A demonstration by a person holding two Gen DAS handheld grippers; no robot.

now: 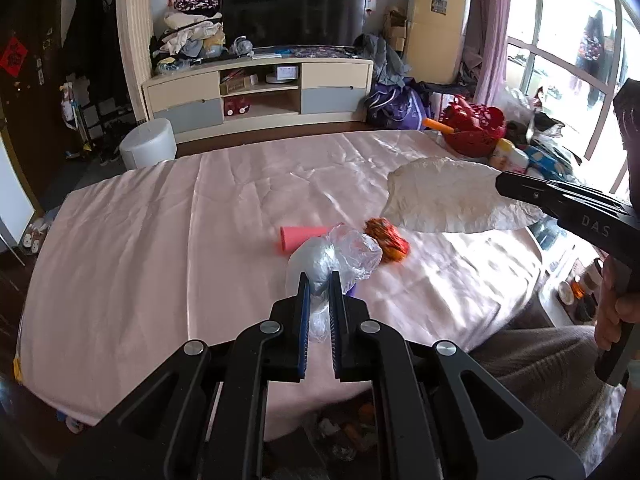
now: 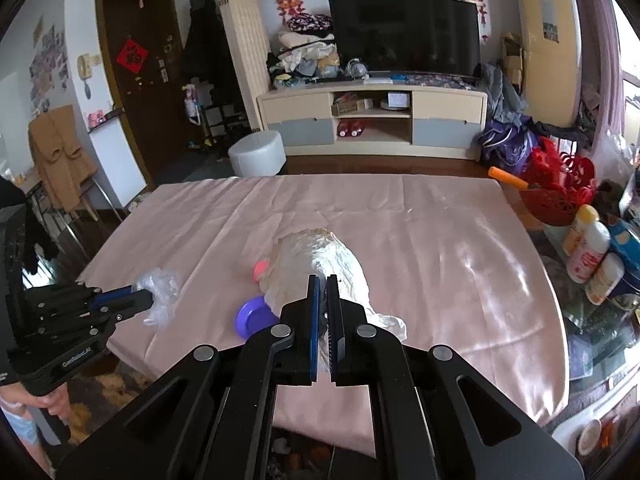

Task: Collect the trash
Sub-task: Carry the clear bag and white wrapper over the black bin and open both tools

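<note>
Holding, left: the left gripper (image 1: 320, 284) is clamped on a clear crumpled plastic bag (image 1: 340, 256), its blue-padded fingers (image 1: 305, 304) closed narrowly around the film, raised just above the pink-clothed surface (image 1: 160, 240).
Holding, right: the right gripper (image 2: 322, 292) pinches a white crumpled paper sheet (image 2: 320, 256) — the jaws nearly together with the paper between them.
Only in the left view: an orange-red foil wrapper (image 1: 388, 238) lying on the cloth just beside the bag, and a pink cup (image 1: 298, 236) on its side, seen nearly whole; the paper (image 1: 444, 196) hangs off the right gripper (image 1: 498, 184) above the surface, to the right.
Only in the right view: a purple round lid (image 2: 252, 316) on the cloth near the front edge, partly under the paper; just the pink cup's rim (image 2: 261, 269) shows past the paper.
Pose: the left gripper (image 2: 150, 300) reaches in level from the left side with the bag (image 2: 160, 292) at its tip; the right one points forward over the middle of the surface (image 2: 440, 260).
Hands: a bare hand (image 1: 616, 312) grips the right handle — another (image 2: 52, 400) the left.
</note>
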